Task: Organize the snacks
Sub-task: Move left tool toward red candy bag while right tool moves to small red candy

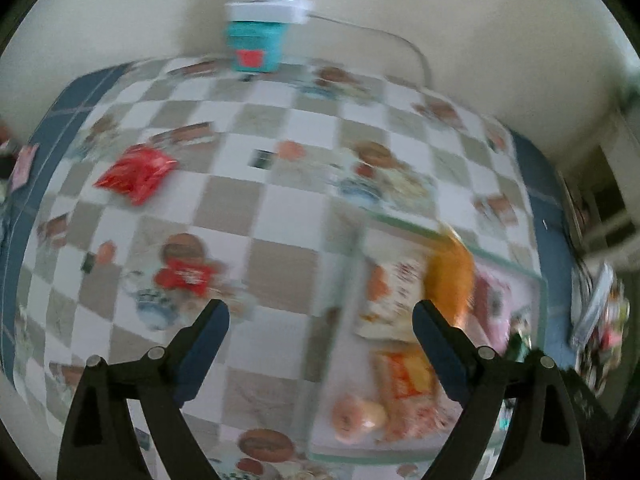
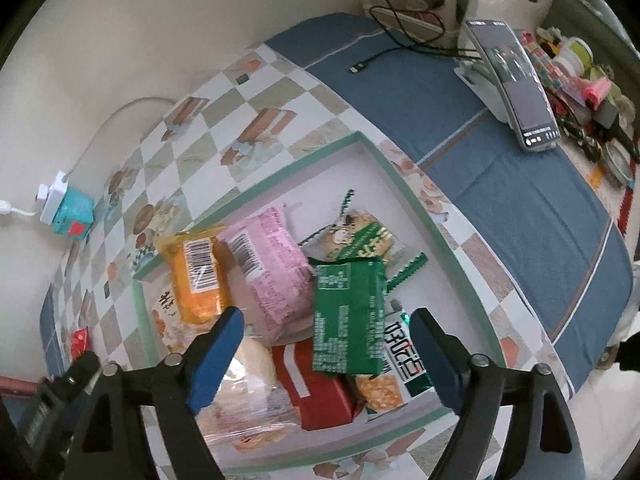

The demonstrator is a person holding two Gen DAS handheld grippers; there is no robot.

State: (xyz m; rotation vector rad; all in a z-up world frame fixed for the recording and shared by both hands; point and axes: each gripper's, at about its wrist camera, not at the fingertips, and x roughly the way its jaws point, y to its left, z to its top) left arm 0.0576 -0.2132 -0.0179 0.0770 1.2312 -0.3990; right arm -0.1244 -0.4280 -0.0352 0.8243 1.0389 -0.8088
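A crinkled red foil snack packet is seen lying alone on the checkered tabletop, beyond the wide-spread left claw.

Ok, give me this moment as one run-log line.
left gripper: open, empty, over tablecloth | right gripper: open, empty, above tray | green packet: in tray on the other snacks | red packet: outside tray

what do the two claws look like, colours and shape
Both match: the left claw and the right claw each have two black, angular plastic arms with triangular cut-outs and round silver pivot pins, tipped with flat blue pads. No cables, markings or sleeves show.
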